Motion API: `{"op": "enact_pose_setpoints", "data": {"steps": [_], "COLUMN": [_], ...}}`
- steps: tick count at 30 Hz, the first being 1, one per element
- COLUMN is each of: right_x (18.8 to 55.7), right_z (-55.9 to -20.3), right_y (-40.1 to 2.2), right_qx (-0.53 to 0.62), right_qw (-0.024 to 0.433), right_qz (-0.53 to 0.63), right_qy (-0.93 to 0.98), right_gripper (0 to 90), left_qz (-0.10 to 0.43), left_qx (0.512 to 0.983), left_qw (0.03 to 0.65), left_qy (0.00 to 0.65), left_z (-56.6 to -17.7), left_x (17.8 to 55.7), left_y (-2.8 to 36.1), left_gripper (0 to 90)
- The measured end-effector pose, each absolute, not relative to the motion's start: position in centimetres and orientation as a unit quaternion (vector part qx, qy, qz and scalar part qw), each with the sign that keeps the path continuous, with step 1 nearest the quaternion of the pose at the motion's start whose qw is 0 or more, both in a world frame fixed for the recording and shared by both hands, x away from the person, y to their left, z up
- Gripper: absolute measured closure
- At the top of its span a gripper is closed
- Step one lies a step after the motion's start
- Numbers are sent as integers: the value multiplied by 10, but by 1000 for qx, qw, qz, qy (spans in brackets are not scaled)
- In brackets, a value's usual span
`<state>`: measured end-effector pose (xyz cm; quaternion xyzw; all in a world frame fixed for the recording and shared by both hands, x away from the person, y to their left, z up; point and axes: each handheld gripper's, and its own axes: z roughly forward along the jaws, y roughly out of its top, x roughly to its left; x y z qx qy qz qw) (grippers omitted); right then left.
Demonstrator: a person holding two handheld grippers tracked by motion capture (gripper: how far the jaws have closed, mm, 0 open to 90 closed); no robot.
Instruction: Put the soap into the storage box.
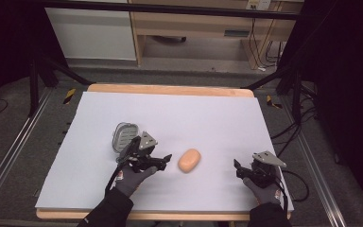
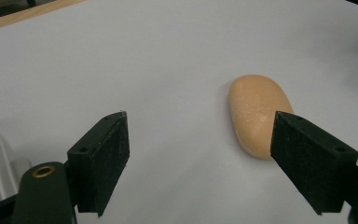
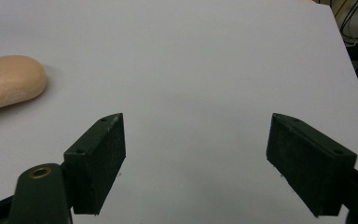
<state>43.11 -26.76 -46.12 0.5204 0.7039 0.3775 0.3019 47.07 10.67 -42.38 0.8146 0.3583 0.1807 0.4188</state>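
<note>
Near the middle of the white surface (image 1: 208, 113) lies the orange soap bar (image 1: 189, 160), flat on its broad face, long axis angled toward the far right. Left tool (image 1: 163, 160) stands just beside the bar's near-left end, jaws wide and empty; in the left gripper view the bar (image 2: 256, 112) sits ahead of the right-hand jaw rather than centred in the gap. Grey soap dish (image 1: 124, 135) rests just behind the left hand, apart from the bar. Right tool (image 1: 237, 166) hangs well apart to the right, jaws wide, nothing between them.

Assessment: the step in hand appears to be closing on the bar for a lift. Recommended: shift the left tool sideways until the bar is centred between the pads, turn it so the pads meet the long sides, then lower close to the surface before closing. Soap is likely slick; a grip high on the rounded edges risks squeezing it out
</note>
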Motion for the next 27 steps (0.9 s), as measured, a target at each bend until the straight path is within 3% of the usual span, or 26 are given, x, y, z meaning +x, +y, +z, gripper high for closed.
{"op": "enact_pose_setpoints", "data": {"steps": [27], "right_x": [436], "right_z": [-476], "right_y": [-267], "right_qx": [523], "right_qw": [310], "right_qz": [380], "right_qy": [697], "right_gripper": [131], "left_qz": [165], "left_qx": [848], "left_qw": [392], "left_qy": [316], "left_z": [-433], "left_x": [481], "left_y": [40], "left_gripper": [177]}}
